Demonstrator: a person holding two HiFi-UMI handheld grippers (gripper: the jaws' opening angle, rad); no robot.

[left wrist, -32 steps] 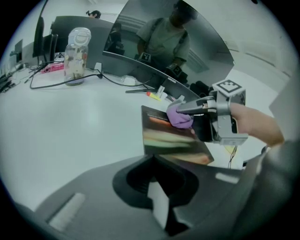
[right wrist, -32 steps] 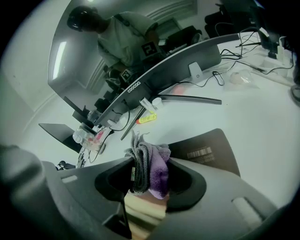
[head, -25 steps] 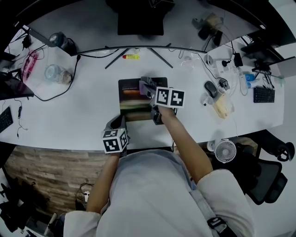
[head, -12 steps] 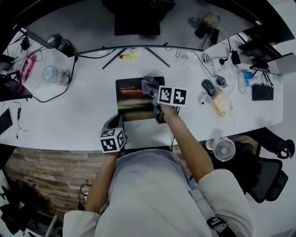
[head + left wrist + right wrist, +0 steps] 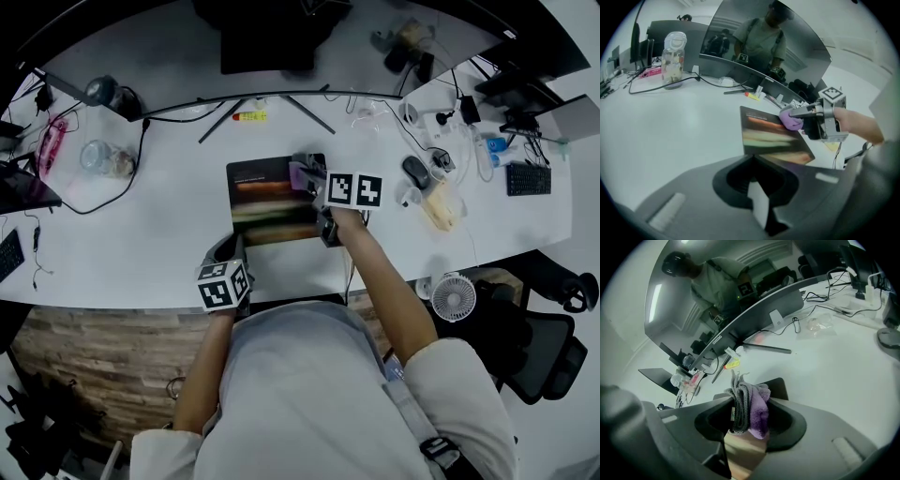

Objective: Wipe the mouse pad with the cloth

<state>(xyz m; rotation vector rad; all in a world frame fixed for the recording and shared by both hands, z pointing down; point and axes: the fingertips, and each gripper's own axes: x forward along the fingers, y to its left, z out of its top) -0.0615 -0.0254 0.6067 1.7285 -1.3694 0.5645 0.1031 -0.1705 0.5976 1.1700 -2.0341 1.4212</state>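
The dark mouse pad (image 5: pixel 267 202) with blurred colour bands lies flat on the white desk (image 5: pixel 169 234), in front of me. My right gripper (image 5: pixel 314 183) is shut on a bunched purple and grey cloth (image 5: pixel 305 175) and presses it onto the pad's far right corner. The right gripper view shows the cloth (image 5: pixel 752 408) wedged between the jaws, with pad beneath. My left gripper (image 5: pixel 232 246) is shut, its tips at the pad's near left corner. In the left gripper view the pad (image 5: pixel 771 136) runs away from the jaws to the cloth (image 5: pixel 791 122) and right gripper (image 5: pixel 794 117).
A curved monitor (image 5: pixel 272 98) stands just behind the pad, with a yellow marker (image 5: pixel 246 116) by its stand legs. A glass jar (image 5: pixel 98 157) and cables lie at the left. At the right are a mouse (image 5: pixel 415 172), a keyboard (image 5: pixel 532 178) and a small fan (image 5: pixel 453 297).
My right gripper has slid the cloth a little toward the pad's right edge. The left gripper stays at the pad's near left corner. My head view shifted slightly.
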